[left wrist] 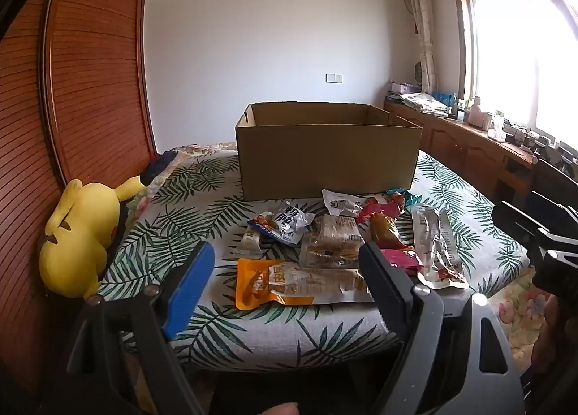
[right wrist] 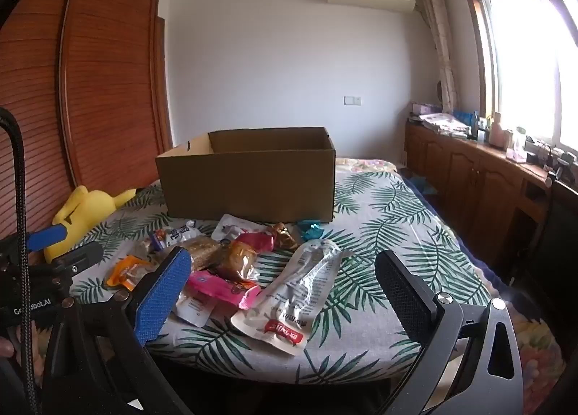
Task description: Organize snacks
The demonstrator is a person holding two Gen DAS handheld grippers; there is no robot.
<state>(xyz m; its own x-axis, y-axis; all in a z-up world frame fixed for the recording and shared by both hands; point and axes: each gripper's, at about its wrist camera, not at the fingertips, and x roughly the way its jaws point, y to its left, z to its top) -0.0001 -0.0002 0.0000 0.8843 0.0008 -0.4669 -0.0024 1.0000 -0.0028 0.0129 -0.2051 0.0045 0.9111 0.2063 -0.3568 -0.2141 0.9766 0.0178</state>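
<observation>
An open cardboard box (left wrist: 327, 158) stands on the leaf-patterned bed; it also shows in the right wrist view (right wrist: 249, 184). Several snack packets lie in a loose pile in front of it: an orange pouch (left wrist: 289, 283), a long silver packet (left wrist: 435, 247) (right wrist: 300, 292), a pink packet (right wrist: 220, 286), a silver-blue packet (left wrist: 285, 223). My left gripper (left wrist: 289, 281) is open and empty, hovering near the bed's front edge over the orange pouch. My right gripper (right wrist: 285, 292) is open and empty, near the front edge above the long silver packet.
A yellow plush toy (left wrist: 81, 234) lies at the bed's left edge beside a wooden wardrobe (left wrist: 72, 90). A wooden cabinet (right wrist: 480, 176) with clutter runs under the window on the right. The bedspread (right wrist: 390, 220) extends right of the pile.
</observation>
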